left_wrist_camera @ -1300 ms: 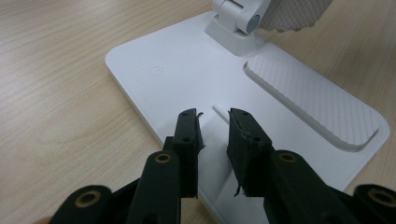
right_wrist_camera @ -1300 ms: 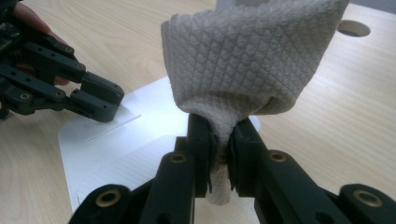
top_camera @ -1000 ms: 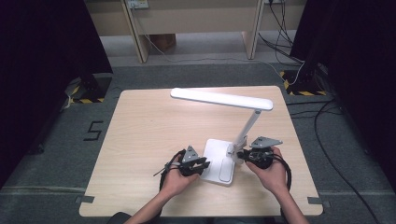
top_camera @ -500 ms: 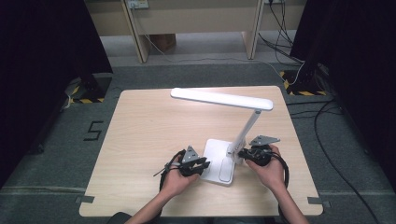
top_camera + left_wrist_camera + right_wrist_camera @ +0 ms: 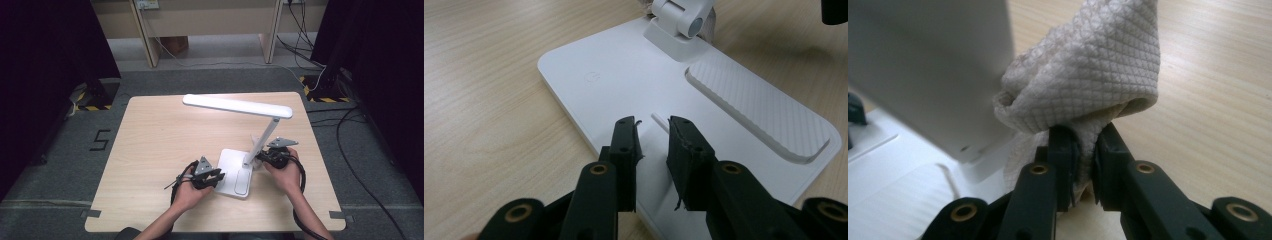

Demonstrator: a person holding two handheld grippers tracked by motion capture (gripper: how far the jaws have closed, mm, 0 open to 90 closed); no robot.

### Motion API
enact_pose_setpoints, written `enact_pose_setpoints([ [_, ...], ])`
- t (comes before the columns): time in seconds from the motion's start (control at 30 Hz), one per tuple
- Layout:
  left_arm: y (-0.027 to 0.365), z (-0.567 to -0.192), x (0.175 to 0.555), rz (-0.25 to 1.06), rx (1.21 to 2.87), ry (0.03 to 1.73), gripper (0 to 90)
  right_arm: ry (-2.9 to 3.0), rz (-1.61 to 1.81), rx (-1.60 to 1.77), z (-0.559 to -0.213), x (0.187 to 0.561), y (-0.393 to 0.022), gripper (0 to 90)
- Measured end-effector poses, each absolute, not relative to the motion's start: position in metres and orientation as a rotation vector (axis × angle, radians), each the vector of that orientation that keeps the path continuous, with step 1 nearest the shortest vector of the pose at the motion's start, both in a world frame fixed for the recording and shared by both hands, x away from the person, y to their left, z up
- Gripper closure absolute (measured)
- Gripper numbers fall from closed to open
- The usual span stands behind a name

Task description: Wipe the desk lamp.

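Note:
A white desk lamp stands on the wooden table [image 5: 160, 135], with its flat base [image 5: 231, 171] near the front edge, a slanted arm [image 5: 265, 136] and a long head [image 5: 237, 106]. My left gripper [image 5: 219, 176] rests its tips over the left part of the base [image 5: 624, 75], open with a narrow gap and nothing between its fingers; the hinge [image 5: 681, 17] and a ribbed recess [image 5: 759, 105] lie beyond. My right gripper [image 5: 262, 158] is shut on a white quilted cloth [image 5: 1088, 75], which presses against the foot of the lamp arm [image 5: 933, 65].
The lamp head overhangs the middle of the table. Cables [image 5: 350, 125] trail over the grey floor to the right, and dark curtains stand on both sides. A wooden desk frame [image 5: 150, 35] stands behind the table.
My right gripper with the cloth has shifted a little leftward and down along the foot of the lamp arm. The left gripper has stayed on the base.

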State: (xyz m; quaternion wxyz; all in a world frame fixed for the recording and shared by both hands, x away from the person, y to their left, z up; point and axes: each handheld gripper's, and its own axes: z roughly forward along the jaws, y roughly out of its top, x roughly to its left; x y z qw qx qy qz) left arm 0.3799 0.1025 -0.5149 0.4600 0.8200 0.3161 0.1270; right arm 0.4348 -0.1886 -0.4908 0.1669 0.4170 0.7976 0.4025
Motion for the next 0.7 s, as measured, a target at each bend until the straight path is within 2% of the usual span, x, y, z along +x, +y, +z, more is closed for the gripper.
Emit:
enact_pose_setpoints([
  [0.27, 0.102, -0.515, 0.380, 0.312, 2.015, 0.782, 73.1, 2.283, 1.146, 1.227, -0.493, 0.439, -0.188, 80.8],
  [0.7, 0.102, -0.515, 0.380, 0.313, 2.019, 0.782, 73.1, 2.430, 1.195, 1.292, -0.490, 0.407, -0.189, 81.0],
])
